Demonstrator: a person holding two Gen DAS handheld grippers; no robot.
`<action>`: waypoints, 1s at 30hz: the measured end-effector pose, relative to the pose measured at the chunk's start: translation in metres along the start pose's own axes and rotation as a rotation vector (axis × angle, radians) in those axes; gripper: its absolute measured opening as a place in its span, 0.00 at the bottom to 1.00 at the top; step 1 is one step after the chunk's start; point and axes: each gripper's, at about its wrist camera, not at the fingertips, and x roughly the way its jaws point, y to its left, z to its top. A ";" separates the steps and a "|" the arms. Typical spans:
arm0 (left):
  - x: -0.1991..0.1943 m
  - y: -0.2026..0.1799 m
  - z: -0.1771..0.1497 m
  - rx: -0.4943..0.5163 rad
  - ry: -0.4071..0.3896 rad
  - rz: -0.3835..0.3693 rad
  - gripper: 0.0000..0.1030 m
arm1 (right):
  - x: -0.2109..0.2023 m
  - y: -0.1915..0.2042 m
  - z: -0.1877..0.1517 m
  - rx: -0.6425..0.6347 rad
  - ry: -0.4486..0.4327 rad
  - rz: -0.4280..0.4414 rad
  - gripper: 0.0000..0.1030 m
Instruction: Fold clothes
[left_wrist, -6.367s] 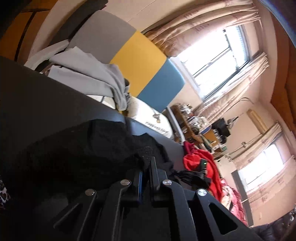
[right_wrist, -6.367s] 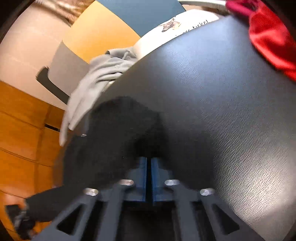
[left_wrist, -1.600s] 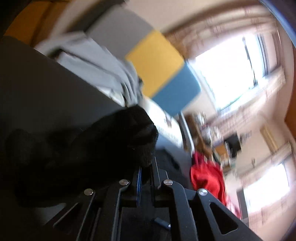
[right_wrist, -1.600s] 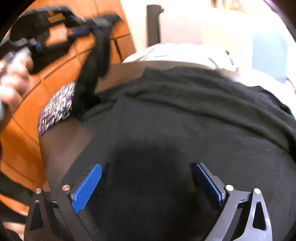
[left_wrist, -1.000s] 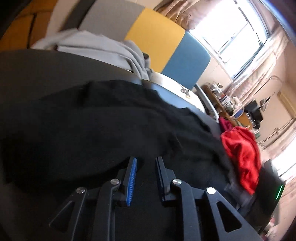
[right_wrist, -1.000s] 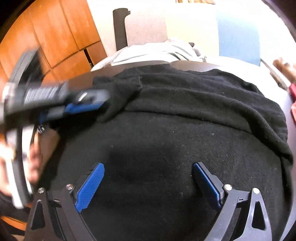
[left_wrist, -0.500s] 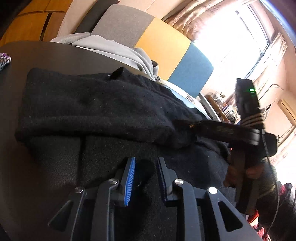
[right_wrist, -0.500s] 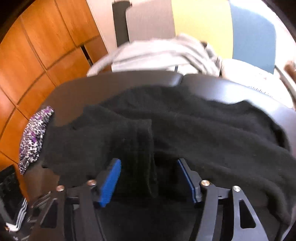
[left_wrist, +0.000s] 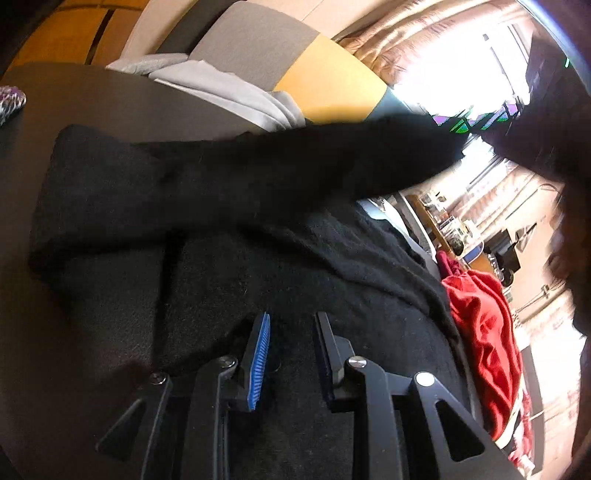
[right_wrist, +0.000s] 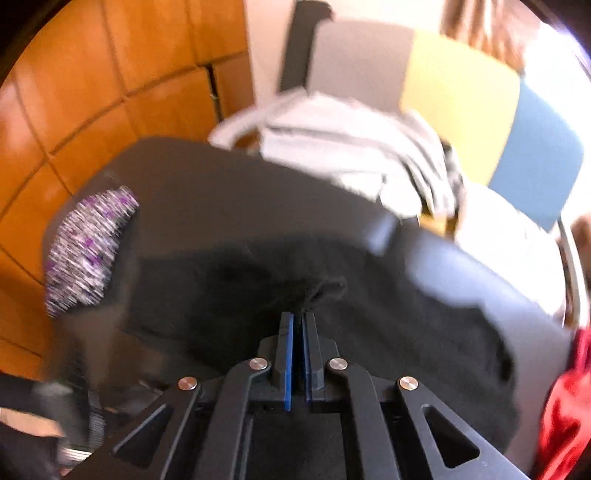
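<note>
Black garment (left_wrist: 229, 258) spread on dark worktop (left_wrist: 110, 99), red cloth (left_wrist: 480, 325) at 3 o'clock. Right claw (right_wrist: 297, 321) clamped on garment fold; left claw (left_wrist: 291, 325) parted slightly, empty, over garment.

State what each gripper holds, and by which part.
Right gripper pinches a bunched fold of the black garment. Left gripper is open, holding nothing.

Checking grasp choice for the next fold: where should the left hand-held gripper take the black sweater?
At the folded edge of the black sweater, low and from the near side. That edge lies thick on the table; the left hand-held gripper stands open above it.
</note>
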 end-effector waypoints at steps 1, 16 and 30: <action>-0.001 -0.002 0.003 -0.004 -0.008 -0.009 0.23 | -0.011 0.005 0.015 -0.015 -0.010 0.007 0.04; 0.022 0.005 0.051 -0.023 -0.044 0.136 0.23 | -0.074 -0.106 0.004 0.198 -0.071 -0.145 0.04; 0.028 0.003 0.030 0.054 -0.008 0.161 0.23 | 0.001 -0.211 -0.189 0.663 0.041 -0.095 0.04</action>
